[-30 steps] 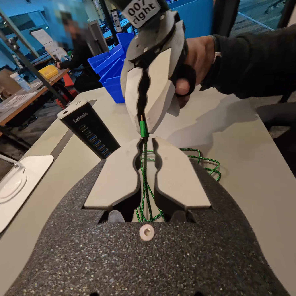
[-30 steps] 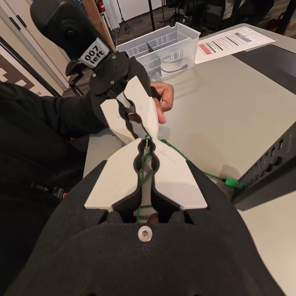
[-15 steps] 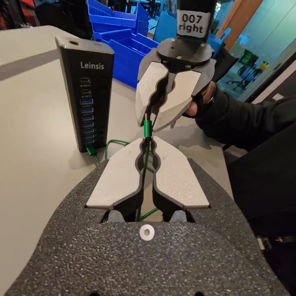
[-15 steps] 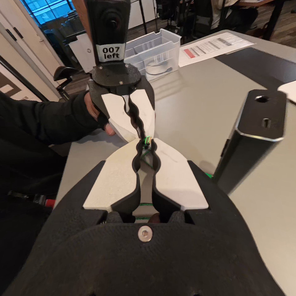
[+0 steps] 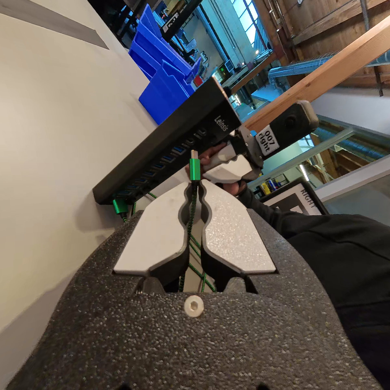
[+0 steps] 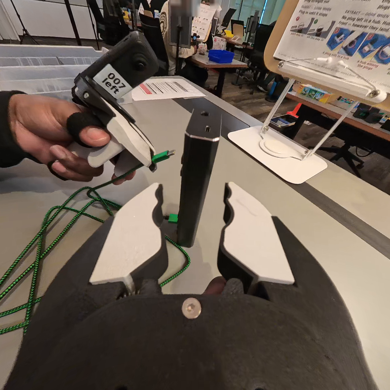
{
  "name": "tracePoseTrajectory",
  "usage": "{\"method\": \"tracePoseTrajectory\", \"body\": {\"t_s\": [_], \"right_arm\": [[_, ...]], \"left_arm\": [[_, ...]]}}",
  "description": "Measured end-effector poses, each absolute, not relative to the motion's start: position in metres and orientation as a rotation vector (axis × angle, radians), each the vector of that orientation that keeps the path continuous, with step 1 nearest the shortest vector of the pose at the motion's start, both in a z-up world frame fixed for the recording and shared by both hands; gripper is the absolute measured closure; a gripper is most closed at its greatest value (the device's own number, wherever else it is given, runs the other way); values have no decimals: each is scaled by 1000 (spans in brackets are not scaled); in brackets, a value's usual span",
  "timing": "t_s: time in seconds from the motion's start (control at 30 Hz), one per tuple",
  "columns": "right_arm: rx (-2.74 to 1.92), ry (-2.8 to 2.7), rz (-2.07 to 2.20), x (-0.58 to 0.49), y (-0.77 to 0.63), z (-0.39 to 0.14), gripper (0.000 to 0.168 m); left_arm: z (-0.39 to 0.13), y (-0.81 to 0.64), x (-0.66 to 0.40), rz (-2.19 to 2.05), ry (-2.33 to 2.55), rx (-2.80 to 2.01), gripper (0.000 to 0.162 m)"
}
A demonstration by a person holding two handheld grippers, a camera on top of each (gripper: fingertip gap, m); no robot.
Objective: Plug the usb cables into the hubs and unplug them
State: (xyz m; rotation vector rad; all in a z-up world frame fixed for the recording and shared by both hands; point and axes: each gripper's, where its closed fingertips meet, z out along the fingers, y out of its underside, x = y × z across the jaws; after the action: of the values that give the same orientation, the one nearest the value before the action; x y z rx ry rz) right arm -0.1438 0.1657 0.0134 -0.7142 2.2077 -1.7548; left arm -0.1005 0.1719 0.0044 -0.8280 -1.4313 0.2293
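My left gripper [image 5: 195, 183] is shut on the green braided cable [image 5: 191, 219] just behind its green plug [image 5: 194, 168]. The plug's metal tip points at the port face of the black hub [image 5: 168, 145]. The right wrist view shows the same grip [image 6: 152, 163], with the plug [image 6: 162, 156] a short way from the upright hub [image 6: 196, 179]. A second green plug [image 6: 173, 218] sits in the hub's lowest port. My right gripper [image 6: 193, 185] is open. Its fingers [image 6: 135, 232] stand on either side of the hub without touching it.
The cable's slack [image 6: 52, 213] loops on the grey table [image 6: 274, 221] at the left. A white stand with an instruction board [image 6: 278, 160] is at the right. A printed sheet [image 6: 166, 90] and a clear bin [image 6: 31, 63] lie behind. Blue bins [image 5: 160, 84] stand past the hub.
My right gripper let go of the green plug, opened wide and moved to straddle the hub. My left gripper kept the cable and swung the plug toward the hub's ports.
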Motion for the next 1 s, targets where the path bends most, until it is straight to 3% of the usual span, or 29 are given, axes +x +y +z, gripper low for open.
{"method": "tracePoseTrajectory", "body": {"t_s": [0.27,0.47,1.0], "right_arm": [[-722,2231,-1734,-135,145,-4,107],[-770,2278,-1802,-133,139,-6,136],[-936,2306,-1881,-128,144,0,140]], "left_arm": [[3,169,-107,180,-1441,-813,158],[9,173,-105,154,-1426,-837,158],[3,178,-103,86,-1485,-944,158]]}}
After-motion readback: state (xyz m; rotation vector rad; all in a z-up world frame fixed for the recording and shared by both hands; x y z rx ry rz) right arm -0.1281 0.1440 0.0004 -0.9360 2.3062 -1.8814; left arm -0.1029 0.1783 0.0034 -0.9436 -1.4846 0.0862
